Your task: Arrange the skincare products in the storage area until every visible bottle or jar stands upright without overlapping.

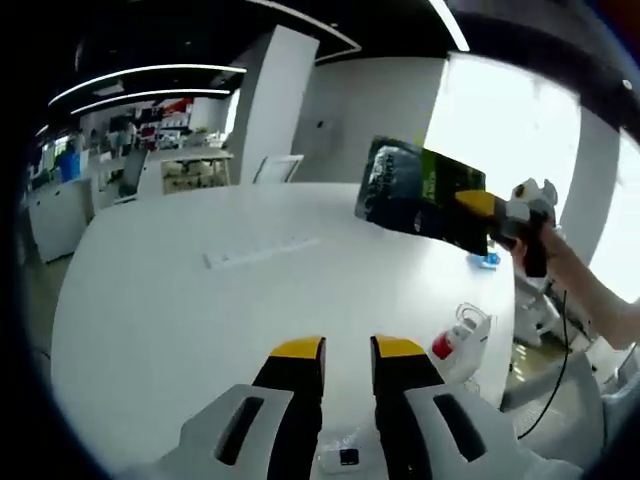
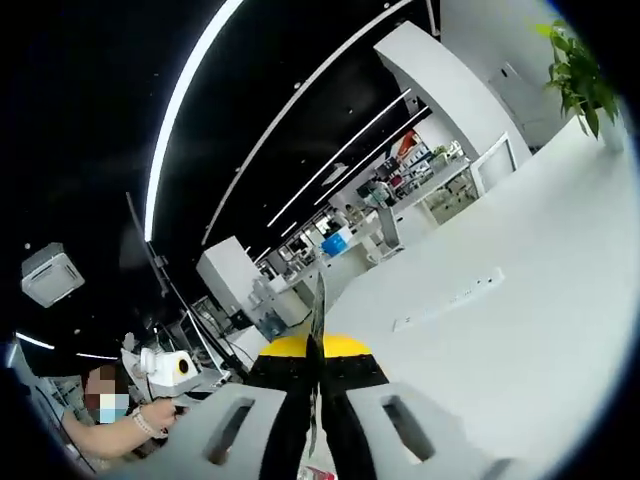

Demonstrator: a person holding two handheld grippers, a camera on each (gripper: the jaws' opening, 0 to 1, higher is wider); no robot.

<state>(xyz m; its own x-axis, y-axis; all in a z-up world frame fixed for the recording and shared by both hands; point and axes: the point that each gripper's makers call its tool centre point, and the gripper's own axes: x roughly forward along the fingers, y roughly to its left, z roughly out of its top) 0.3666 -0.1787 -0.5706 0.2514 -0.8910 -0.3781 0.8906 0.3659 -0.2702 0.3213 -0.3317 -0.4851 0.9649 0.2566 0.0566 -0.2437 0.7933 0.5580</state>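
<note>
Pouch [image 1: 420, 193] clamped edge-on in right gripper [image 1: 497, 212], long axis level

No readable text. Dark green packet [image 1: 420, 192], upper right of left gripper view, carries pale print and yellow-green panel, too blurred to read. Distant shelf signs illegible.

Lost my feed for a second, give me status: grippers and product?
Left gripper open, nothing between jaws, above white table. Right gripper shut on dark flat packet, held aloft. Power strip mid-table.
</note>
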